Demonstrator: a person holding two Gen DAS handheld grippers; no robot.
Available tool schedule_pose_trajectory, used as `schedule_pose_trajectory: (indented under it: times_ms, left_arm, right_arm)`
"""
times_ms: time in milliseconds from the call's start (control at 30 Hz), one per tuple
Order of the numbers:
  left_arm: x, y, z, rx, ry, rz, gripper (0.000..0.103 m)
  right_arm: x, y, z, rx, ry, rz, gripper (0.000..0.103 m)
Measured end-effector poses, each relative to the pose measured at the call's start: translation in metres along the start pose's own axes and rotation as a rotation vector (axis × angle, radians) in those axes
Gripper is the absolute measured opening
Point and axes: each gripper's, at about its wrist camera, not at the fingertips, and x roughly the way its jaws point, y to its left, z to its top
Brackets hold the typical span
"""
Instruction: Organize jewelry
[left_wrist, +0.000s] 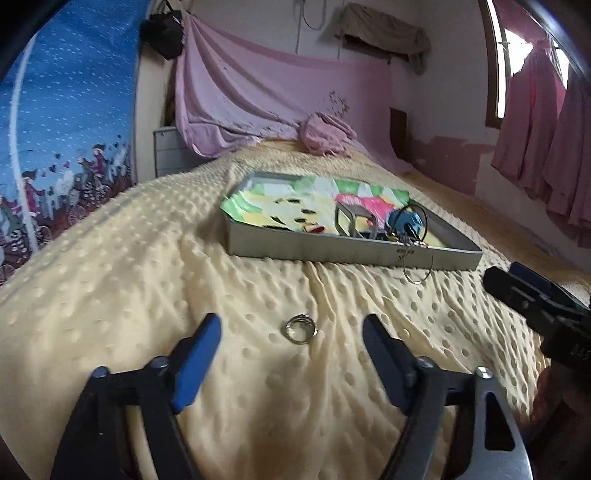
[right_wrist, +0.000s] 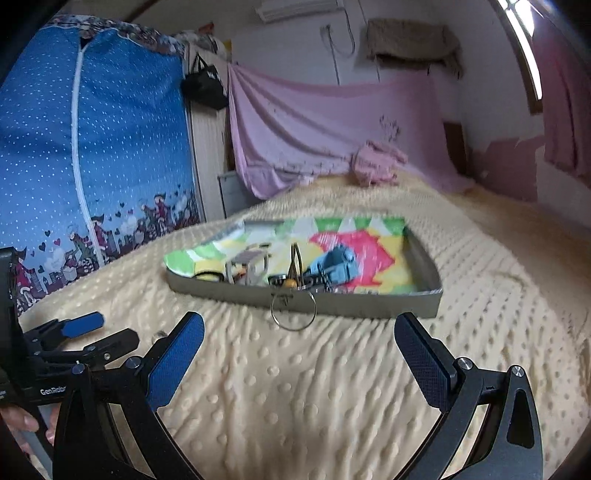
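Reading "GenRobot" on left tool (right_wrist: 92, 334); both tools agape, empty; right tool (right_wrist: 299, 350); ring (left_wrist: 301, 329) between left fingers.

We see a soft matt yellow blanket (left_wrist: 147, 280), plush cloth with raised dots. The small ring (left_wrist: 301, 329) looks like shiny polished metal, as does the large wire hoop (left_wrist: 417, 264). The tray (left_wrist: 332, 253) wall reads as dull grey metal, lined with glossy printed sheet. Left gripper (left_wrist: 291, 334) pads (left_wrist: 195, 363) are textured matt blue on black plastic; the pink hanging cloth (left_wrist: 258, 92) is thin and matt.

White "GenRobot" lettering stands on the left gripper (right_wrist: 92, 334) body.
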Motion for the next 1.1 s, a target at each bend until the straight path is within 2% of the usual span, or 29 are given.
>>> schedule_pose_trajectory:
  times_ms: [233,333,567,733,900,1033,1100]
  left_arm:
    - [0.025,0.004,0.003,-0.022,0.085,-0.02,0.045]
    - [0.029,0.004,0.0,-0.024,0.106,-0.018,0.042]
    - [0.037,0.0,0.001,-0.024,0.136,-0.023,0.021]
    - [0.044,-0.002,0.004,-0.041,0.132,-0.046,0.02]
    - [0.049,-0.005,0.007,-0.056,0.12,-0.065,0.02]
    - [0.055,-0.008,0.01,-0.07,0.11,-0.082,0.02]
    - [0.058,-0.01,0.012,-0.074,0.108,-0.087,0.02]
  right_arm:
    - [0.037,0.003,-0.004,-0.017,0.089,0.051,0.101]
    - [0.049,0.003,-0.006,-0.01,0.119,0.072,0.1]
    - [0.074,0.003,-0.011,0.01,0.184,0.091,0.088]
    - [0.09,0.003,-0.012,0.035,0.211,0.089,0.083]
    - [0.102,0.004,-0.01,0.041,0.217,0.08,0.082]
    - [0.11,0.004,-0.008,0.051,0.222,0.056,0.07]
    - [0.114,0.004,-0.007,0.058,0.224,0.046,0.069]
